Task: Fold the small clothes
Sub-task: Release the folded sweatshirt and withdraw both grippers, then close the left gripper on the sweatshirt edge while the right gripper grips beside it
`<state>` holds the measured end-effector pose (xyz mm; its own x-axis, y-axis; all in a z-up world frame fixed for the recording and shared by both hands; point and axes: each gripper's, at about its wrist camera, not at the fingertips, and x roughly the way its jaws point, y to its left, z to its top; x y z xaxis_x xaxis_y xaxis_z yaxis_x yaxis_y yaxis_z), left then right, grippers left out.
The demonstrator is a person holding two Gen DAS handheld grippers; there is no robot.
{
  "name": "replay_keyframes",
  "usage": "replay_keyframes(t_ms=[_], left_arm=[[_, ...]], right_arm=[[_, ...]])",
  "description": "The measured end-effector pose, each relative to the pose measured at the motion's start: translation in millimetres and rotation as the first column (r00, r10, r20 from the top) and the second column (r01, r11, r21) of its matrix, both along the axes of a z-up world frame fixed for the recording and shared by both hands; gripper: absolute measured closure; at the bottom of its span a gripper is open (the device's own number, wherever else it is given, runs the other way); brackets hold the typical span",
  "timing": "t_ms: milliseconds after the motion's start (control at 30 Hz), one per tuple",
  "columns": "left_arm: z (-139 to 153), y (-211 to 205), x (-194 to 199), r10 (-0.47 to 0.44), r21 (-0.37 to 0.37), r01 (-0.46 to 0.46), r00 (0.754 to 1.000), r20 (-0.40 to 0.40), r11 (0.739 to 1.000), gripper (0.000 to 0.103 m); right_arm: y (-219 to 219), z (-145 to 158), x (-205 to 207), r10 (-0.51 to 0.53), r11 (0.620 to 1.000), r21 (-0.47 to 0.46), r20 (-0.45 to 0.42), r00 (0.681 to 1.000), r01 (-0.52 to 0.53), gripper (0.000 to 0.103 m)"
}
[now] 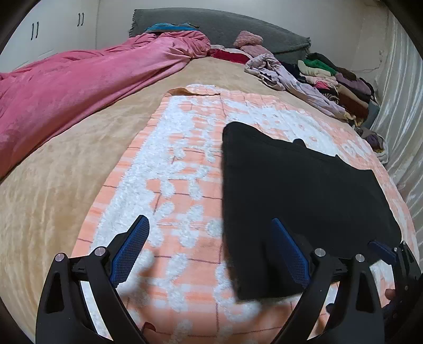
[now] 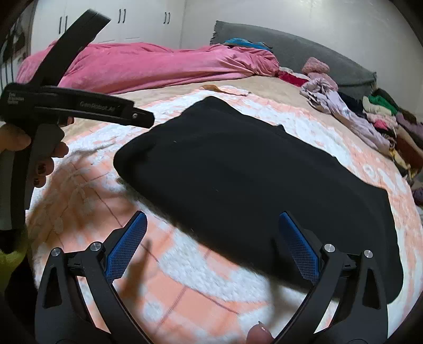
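A black garment point(image 1: 293, 190) lies spread flat on an orange and white patterned towel point(image 1: 179, 164) on the bed. It also shows in the right wrist view point(image 2: 238, 185), on the same towel point(image 2: 185, 277). My left gripper point(image 1: 208, 232) is open and empty, hovering over the garment's near left edge. My right gripper point(image 2: 211, 227) is open and empty above the garment's near edge. The right gripper's fingertip point(image 1: 380, 250) shows at the lower right of the left wrist view. The left gripper's body point(image 2: 79, 105) shows at the left of the right wrist view, in a hand.
A pink blanket point(image 1: 79, 76) lies bunched along the left of the beige bed cover point(image 1: 66, 164). A pile of mixed clothes point(image 1: 330, 79) runs along the far right by a curtain. A grey headboard cushion point(image 1: 224, 23) stands at the back. White cupboards point(image 2: 119, 18) stand behind.
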<state>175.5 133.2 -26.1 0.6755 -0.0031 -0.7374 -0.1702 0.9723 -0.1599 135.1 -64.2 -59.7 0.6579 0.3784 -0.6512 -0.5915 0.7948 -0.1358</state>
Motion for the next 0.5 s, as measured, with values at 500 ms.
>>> replay_keyframes(t_ms=[500], left_arm=[[-7.0, 18.7, 31.5, 0.013, -0.084, -0.016, 1.000, -0.028, 0.996, 0.011]], right_arm=[[47.5, -18.5, 5.9, 0.056, 0.983, -0.178, 0.031, 0.998, -0.050, 0.009]])
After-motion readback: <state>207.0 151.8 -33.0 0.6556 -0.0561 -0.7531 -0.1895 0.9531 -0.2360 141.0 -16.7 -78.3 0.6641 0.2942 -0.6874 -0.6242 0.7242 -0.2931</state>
